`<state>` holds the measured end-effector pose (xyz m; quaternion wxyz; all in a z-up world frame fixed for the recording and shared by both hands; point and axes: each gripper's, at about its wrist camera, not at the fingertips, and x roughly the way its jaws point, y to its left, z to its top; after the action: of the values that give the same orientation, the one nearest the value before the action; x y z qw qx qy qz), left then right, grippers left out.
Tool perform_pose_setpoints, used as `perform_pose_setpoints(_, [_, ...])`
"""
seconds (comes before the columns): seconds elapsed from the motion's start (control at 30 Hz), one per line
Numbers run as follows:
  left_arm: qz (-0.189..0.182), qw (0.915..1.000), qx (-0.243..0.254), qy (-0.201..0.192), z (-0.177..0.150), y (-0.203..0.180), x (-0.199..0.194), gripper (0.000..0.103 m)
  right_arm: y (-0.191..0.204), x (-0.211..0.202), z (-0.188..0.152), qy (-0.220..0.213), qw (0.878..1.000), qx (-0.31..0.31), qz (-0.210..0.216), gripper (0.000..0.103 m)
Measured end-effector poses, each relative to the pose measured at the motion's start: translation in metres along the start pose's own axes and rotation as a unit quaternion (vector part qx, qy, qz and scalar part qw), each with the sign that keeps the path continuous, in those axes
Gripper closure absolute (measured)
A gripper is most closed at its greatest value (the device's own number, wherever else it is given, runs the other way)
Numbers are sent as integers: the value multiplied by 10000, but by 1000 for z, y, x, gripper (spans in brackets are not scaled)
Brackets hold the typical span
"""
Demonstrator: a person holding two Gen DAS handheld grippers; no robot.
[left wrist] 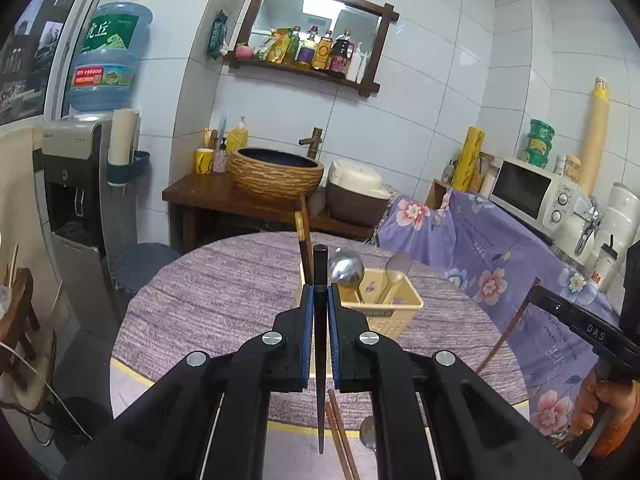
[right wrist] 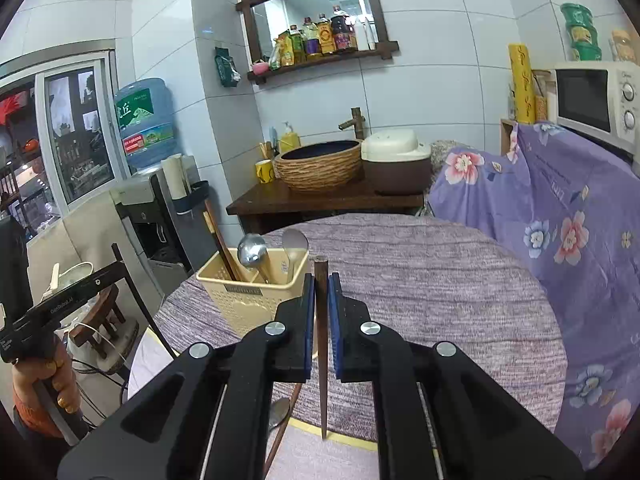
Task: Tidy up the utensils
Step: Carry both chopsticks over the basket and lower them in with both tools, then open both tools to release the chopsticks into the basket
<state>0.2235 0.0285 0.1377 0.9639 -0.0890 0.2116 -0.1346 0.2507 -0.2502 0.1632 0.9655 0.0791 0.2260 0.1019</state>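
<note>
My left gripper (left wrist: 320,290) is shut on a black chopstick (left wrist: 320,264) that stands upright between its blue pads. My right gripper (right wrist: 321,280) is shut on a brown chopstick (right wrist: 323,400), also upright. Both hang above the near side of the round table (left wrist: 224,292). A cream basket (left wrist: 394,312) (right wrist: 244,300) just beyond holds a metal ladle (left wrist: 346,268), a pale spoon (left wrist: 398,270) and chopsticks (left wrist: 304,236). Each view shows the other gripper at its edge: the right gripper (left wrist: 538,290), the left gripper (right wrist: 118,266). Brown chopsticks (left wrist: 340,432) and a metal spoon (left wrist: 368,432) lie near the table's front edge.
A purple floral cloth (right wrist: 560,220) covers furniture right of the table, with a microwave (right wrist: 592,96) on it. Behind stand a wooden counter (right wrist: 320,200) with a woven basin and a rice cooker (right wrist: 396,160). A water dispenser (left wrist: 76,184) is at the left.
</note>
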Motion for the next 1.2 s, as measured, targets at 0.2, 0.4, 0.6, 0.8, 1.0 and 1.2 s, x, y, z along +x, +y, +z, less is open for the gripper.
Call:
perform_pose_setpoints(0.2, [-255,9985,104,-476,69,-14,-16,95,21,-12,79,-348,9989,-207,237,95])
perform_pose_setpoints(0.4, [-80,9951,38,-984,138,-25,-4,95,42,-7,160,-709,9970,-215,212,95])
perform_pose_setpoints(0.6, [121,9963,6,-847,133,-24,34,95,47,27,161,-602,9979,-221,101,95])
perform_pose_setpoints(0.8, [222,9986,-99,-460,94,-10,70,95,42,70,118,-194,9996,-197,80,95])
perform_pose_setpoints(1.0, [227,9992,-335,65,54,7,101,95,40,103,82,176,9996,-233,52,95])
perform_pose_setpoints(1.2, [282,9985,-352,317,38,12,116,95,36,119,70,276,9995,-164,42,95])
